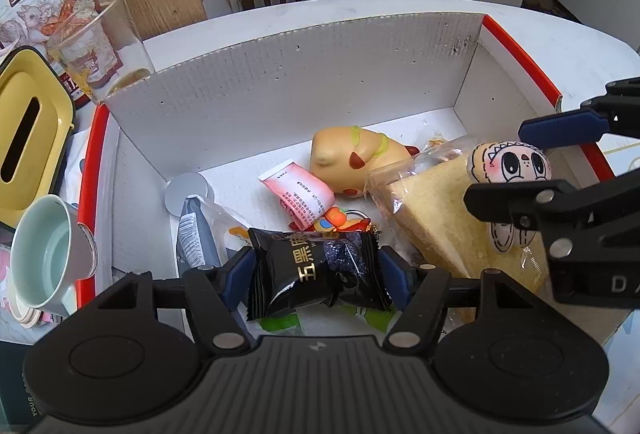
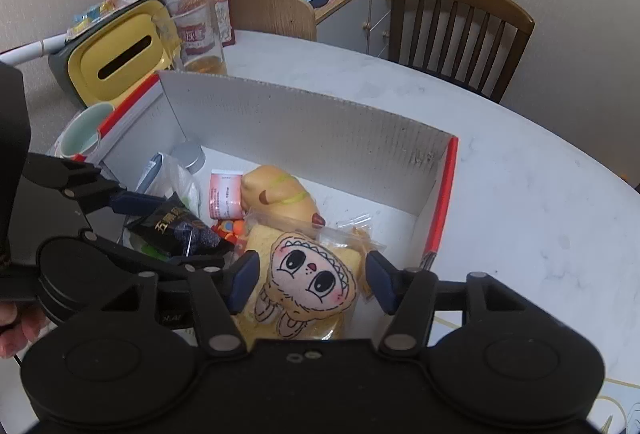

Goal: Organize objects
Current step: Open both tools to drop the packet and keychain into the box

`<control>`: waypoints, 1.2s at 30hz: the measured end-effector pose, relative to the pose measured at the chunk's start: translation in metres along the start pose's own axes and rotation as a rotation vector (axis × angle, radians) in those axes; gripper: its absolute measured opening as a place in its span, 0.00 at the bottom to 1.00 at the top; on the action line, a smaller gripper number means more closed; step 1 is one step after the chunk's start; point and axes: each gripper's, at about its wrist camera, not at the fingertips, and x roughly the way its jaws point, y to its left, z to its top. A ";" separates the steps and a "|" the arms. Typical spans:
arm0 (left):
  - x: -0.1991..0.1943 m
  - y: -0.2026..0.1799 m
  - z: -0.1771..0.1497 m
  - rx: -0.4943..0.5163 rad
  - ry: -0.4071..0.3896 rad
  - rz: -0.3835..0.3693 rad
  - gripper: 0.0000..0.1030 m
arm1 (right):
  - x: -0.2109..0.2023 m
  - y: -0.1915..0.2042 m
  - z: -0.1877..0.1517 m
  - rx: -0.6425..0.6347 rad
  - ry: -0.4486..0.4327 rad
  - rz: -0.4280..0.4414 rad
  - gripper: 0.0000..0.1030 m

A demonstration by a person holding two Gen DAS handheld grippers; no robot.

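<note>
- The left gripper (image 1: 318, 270) is clamped on a black snack packet (image 1: 316, 270), one blue pad on each of its short ends, so the packet's long axis runs straight across from finger to finger.
- That packet hangs over the near left part of the white cardboard box (image 1: 288, 74). Directly under it lie a green-printed wrapper (image 1: 280, 322) and a small orange keychain toy (image 1: 336, 222); whether the packet touches them cannot be told.
- Judged from this, the coming move is a release, and it turns on what sits below: the free floor lies ahead of the packet, toward the far wall, between the pink sachet (image 1: 300, 194) and the silver-capped tube (image 1: 192, 210).
- The right gripper (image 2: 310, 280) stands spread apart around the plush face doll (image 2: 310, 278), a pad on either side and neither visibly touching it.
- The doll rests on the bagged bread slice (image 1: 432, 218) in the near right of the box, its head-to-feet axis running along the fingers, toward the wrist, so the gripper would close across its width.
- The right gripper is the nearer to the doll; the left is the nearer to the box's left half.
- A yellow squishy animal toy (image 2: 280, 194) lies just beyond the bread.
- On the tabletop (image 2: 520, 174) outside the box's left wall stand a pale green mug (image 1: 44, 258) and a yellow tissue box (image 1: 28, 130).
</note>
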 end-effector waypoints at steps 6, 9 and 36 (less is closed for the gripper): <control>-0.007 -0.002 -0.004 0.000 -0.019 0.007 0.68 | -0.009 -0.003 -0.001 0.005 -0.019 0.008 0.61; -0.012 -0.002 -0.007 -0.009 -0.029 0.014 0.68 | -0.016 -0.003 -0.002 -0.005 -0.030 0.012 0.61; -0.111 -0.010 -0.049 -0.177 -0.284 -0.082 0.79 | -0.109 -0.009 -0.039 -0.041 -0.191 0.138 0.73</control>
